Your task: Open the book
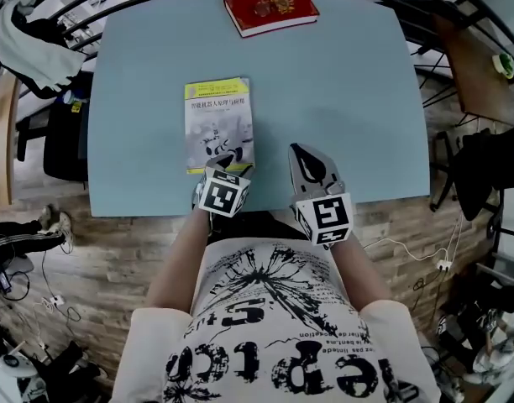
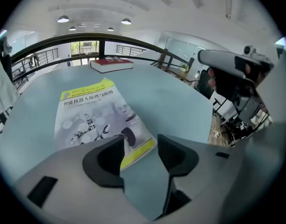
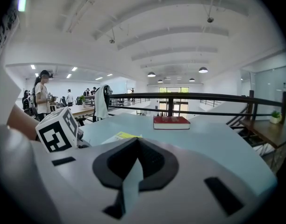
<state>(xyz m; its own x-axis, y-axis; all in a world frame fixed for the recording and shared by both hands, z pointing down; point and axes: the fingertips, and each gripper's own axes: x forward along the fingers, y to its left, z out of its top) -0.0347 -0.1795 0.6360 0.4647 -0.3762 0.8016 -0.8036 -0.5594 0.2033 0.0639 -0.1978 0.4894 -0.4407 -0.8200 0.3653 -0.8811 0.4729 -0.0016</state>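
Observation:
A closed book [image 1: 217,120] with a yellow and white cover printed with a robot lies flat on the pale blue table [image 1: 341,99], towards its near left. My left gripper [image 1: 228,164] points down at the book's near edge, jaws open. In the left gripper view the book [image 2: 94,111] has its near right corner just beyond the gap of that gripper [image 2: 140,146], and nothing is gripped. My right gripper [image 1: 301,151] hovers over bare table to the book's right. Its pads meet in the right gripper view [image 3: 137,141], shut and empty. The book [image 3: 119,136] shows there at the left.
A thick red book [image 1: 270,8] lies at the table's far edge, also the red book [image 3: 171,122] ahead of my right gripper. A black railing [image 3: 194,96] runs behind the table. A black chair [image 1: 64,133] stands at the left, a wooden desk [image 1: 479,65] at the right.

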